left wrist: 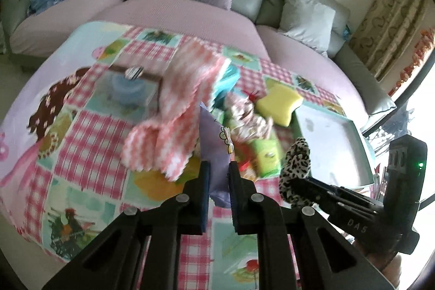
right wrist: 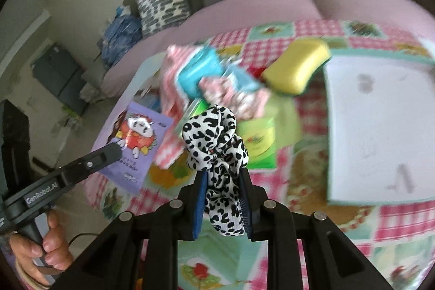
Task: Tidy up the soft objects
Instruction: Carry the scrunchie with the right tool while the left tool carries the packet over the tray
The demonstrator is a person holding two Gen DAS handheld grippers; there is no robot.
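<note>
- Nearest the right wrist lens, the right hand-held gripper (right wrist: 221,201) is clamped on a leopard-print scrunchie (right wrist: 216,140), which bunches up above the two fingers and hangs clear of the desk.
- The left hand-held gripper (left wrist: 218,181) has its fingers drawn close on the edge of a flat purple packet (left wrist: 214,137); in the right view the same packet shows a cartoon print and is lifted beside the pile.
- The shallow white tray (right wrist: 380,127), just right of the pile, appears to hold nothing, so I judge the sorting has barely started.
- Left in a loose heap on the patchwork cloth (left wrist: 89,127): a pink-and-white knitted cloth (left wrist: 174,110), a yellow sponge (right wrist: 297,67), a turquoise piece (right wrist: 198,69), a pink floral fabric item (right wrist: 233,97) and green packets (right wrist: 258,140).
- Likely next: the scrunchie goes to the tray, though the destination is my guess.
</note>
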